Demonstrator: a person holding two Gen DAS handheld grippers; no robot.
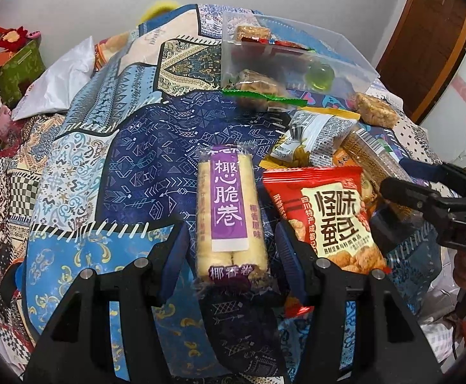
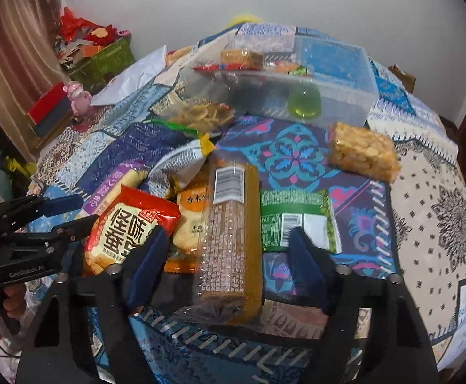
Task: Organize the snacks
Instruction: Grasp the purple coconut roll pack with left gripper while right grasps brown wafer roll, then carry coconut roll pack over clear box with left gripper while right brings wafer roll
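My left gripper (image 1: 229, 249) is open, its jaws either side of a purple-labelled roll snack pack (image 1: 228, 214) lying on the patterned cloth. My right gripper (image 2: 229, 256) is open around a long clear pack of brown wafer biscuits (image 2: 231, 240). A red snack bag (image 1: 328, 217) lies between them; it also shows in the right wrist view (image 2: 127, 224). A clear plastic box (image 2: 338, 73) at the back holds several snacks and a green jelly cup (image 2: 303, 100). The right gripper shows in the left wrist view (image 1: 405, 176), and the left gripper shows in the right wrist view (image 2: 79, 211).
A green packet (image 2: 296, 220), a puffed-rice bar (image 2: 360, 153), a white-and-yellow bag (image 2: 181, 156) and a bag of ring snacks (image 2: 201, 115) lie on the cloth. A white bag (image 1: 60, 80), green boxes (image 1: 21, 67) and a pink toy (image 2: 79, 96) sit at the left.
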